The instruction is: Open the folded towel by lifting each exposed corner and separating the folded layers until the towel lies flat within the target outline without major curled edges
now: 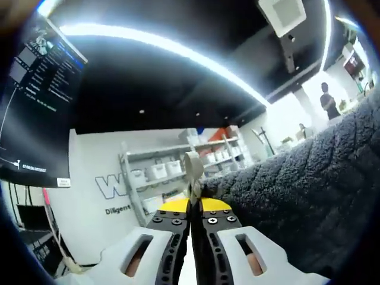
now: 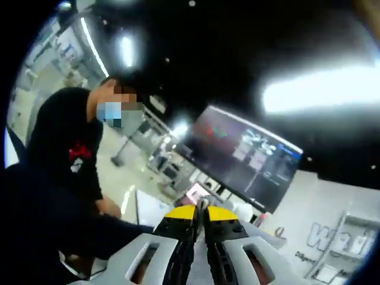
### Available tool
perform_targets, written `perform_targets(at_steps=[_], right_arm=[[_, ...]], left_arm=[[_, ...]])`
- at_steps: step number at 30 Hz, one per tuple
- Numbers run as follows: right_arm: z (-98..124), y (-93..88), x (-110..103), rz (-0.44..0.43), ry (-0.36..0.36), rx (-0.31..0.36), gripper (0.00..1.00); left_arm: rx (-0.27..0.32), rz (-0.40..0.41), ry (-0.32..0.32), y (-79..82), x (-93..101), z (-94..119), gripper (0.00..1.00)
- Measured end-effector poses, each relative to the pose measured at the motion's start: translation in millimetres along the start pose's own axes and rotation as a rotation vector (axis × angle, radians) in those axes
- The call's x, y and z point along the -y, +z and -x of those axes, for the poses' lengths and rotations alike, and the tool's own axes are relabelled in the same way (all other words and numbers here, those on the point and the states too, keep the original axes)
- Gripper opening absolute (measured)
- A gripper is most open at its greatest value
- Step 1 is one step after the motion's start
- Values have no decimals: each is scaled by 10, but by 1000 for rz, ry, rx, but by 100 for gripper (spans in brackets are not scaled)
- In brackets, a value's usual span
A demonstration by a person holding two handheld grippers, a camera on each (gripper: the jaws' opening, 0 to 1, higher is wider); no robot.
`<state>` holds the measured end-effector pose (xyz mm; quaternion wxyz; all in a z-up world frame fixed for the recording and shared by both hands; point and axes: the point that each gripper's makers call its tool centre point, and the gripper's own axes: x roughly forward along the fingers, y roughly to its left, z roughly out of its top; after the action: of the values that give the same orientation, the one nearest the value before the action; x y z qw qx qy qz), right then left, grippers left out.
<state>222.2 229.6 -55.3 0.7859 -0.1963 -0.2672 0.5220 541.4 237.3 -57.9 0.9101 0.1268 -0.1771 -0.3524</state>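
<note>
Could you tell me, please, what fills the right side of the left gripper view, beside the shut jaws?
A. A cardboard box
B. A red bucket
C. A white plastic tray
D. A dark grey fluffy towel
D: a dark grey towel with a fluffy pile rises along the right of the left gripper, whose yellow-tipped jaws are pressed together.

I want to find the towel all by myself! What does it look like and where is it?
In the left gripper view, look at the white wall with shelves, then go right. The big fuzzy dark grey towel fills that side, hanging right beside the left hand-held gripper, whose yellow-tipped jaws are shut on a pale tag-like strip. It is soft and bumpy, while everything nearby is hard and smooth.
</note>
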Motion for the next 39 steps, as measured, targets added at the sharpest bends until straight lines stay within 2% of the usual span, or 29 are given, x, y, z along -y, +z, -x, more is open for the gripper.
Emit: perform_targets(at_steps=[1,3,8,10,19,26,32,39], right_arm=[[34,-32,27,3,-11,-4,0],[88,-82,52,-34,-5,-13,0],[223,-160,111,-57,-22,-15,0],[291,-197,148,-123,-20,-12,0],[666,-375,372,-119,-119,-27,0],[968,-511,574,-131,-199,-50,0],[1207,-553,703,-150,-243,-50,0],[1298,-555,734,-141,-259,-62,0]], left_arm=[[-22,-26,-7,-65,-17,-47,4],[-26,-25,-14,-105,20,-97,4],[-31,-26,-27,-170,242,-252,4],[-22,-1,-48,-183,353,-347,4],[-23,49,-88,-328,691,-706,4],[-45,51,-119,-491,926,-998,4],[-21,75,-118,-474,986,-1159,4],[16,141,-110,-416,1023,-1242,4]])
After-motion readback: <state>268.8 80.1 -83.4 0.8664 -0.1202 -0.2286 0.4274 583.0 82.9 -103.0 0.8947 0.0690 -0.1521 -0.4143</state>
